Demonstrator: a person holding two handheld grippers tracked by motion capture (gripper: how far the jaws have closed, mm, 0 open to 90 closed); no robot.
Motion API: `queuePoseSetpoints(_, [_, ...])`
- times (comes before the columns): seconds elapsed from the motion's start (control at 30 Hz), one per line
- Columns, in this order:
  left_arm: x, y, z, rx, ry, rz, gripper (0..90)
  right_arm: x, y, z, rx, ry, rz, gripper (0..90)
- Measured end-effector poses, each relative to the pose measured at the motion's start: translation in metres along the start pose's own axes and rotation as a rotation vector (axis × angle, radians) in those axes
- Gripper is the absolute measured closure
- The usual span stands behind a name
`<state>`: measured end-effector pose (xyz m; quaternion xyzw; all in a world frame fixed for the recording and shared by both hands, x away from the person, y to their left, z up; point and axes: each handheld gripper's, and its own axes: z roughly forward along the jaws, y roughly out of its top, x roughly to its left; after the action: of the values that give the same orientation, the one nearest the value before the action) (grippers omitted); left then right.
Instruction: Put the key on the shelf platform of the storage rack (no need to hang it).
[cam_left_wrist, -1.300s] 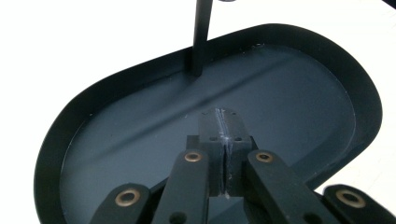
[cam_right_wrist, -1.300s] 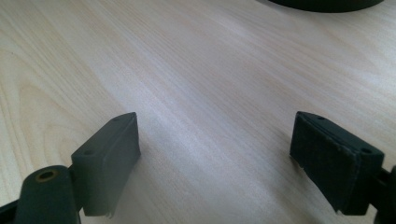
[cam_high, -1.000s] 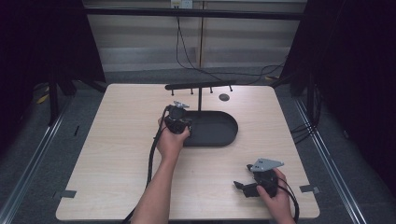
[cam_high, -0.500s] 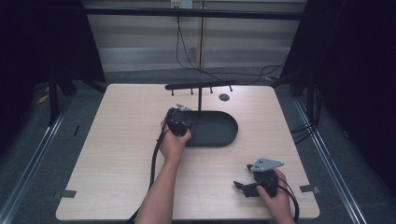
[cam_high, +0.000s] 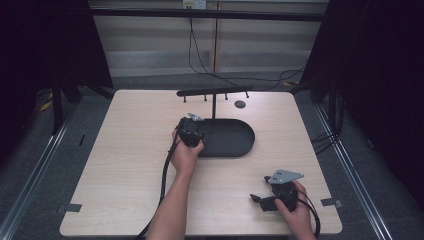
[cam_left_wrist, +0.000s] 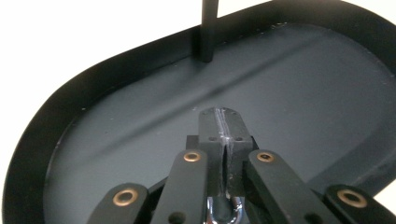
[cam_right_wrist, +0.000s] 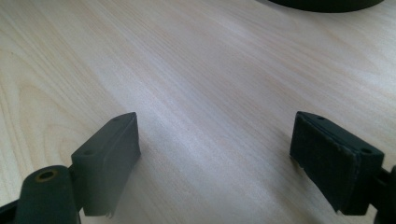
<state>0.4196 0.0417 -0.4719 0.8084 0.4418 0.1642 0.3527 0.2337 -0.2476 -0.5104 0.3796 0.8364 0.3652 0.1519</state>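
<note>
A black oval tray (cam_high: 235, 145) lies at the middle of the light wooden table (cam_high: 125, 165). A thin post (cam_high: 214, 106) rises from it and carries a crossbar (cam_high: 215, 92) with small pegs. My left gripper (cam_high: 194, 131) hangs over the tray's left end, shut. In the left gripper view the left gripper (cam_left_wrist: 222, 122) has its jaws pressed together just above the tray floor (cam_left_wrist: 303, 88), with the post (cam_left_wrist: 208, 28) beyond. A shiny metal loop (cam_left_wrist: 224, 212) shows low between the jaw arms. My right gripper (cam_high: 257, 200) rests open near the table's front right; in its own view the right gripper (cam_right_wrist: 215, 154) has bare wood between its jaws.
A small dark round disc (cam_high: 240, 104) lies on the table behind the tray. Cables (cam_high: 165, 175) trail from both grippers toward the front edge. Black curtains and a metal frame surround the table. The tray's rim (cam_right_wrist: 327, 4) peeks in at the top of the right gripper view.
The left gripper has shifted slightly toward the tray. The right gripper has not moved.
</note>
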Motion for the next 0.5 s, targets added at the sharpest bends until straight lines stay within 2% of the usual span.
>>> queuePoseSetpoints(0.13, [0.0019,-0.0025,0.0005,0.005,0.001,-0.010,88.4,0.0000,0.0000,0.0000,0.000,0.000,0.000,15.4])
queuePoseSetpoints(0.23, [0.0022,-0.0030,0.0004,-0.012,0.008,-0.016,86.8,0.0000,0.0000,0.0000,0.000,0.000,0.000,15.4])
queuePoseSetpoints(0.3, [0.0029,-0.0028,-0.0003,-0.007,0.017,-0.005,86.0,0.0000,0.0000,0.0000,0.000,0.000,0.000,15.4])
queuePoseSetpoints(0.5, [0.0037,-0.0031,-0.0019,-0.012,0.009,-0.023,84.0,0.0000,0.0000,0.0000,0.000,0.000,0.000,15.4])
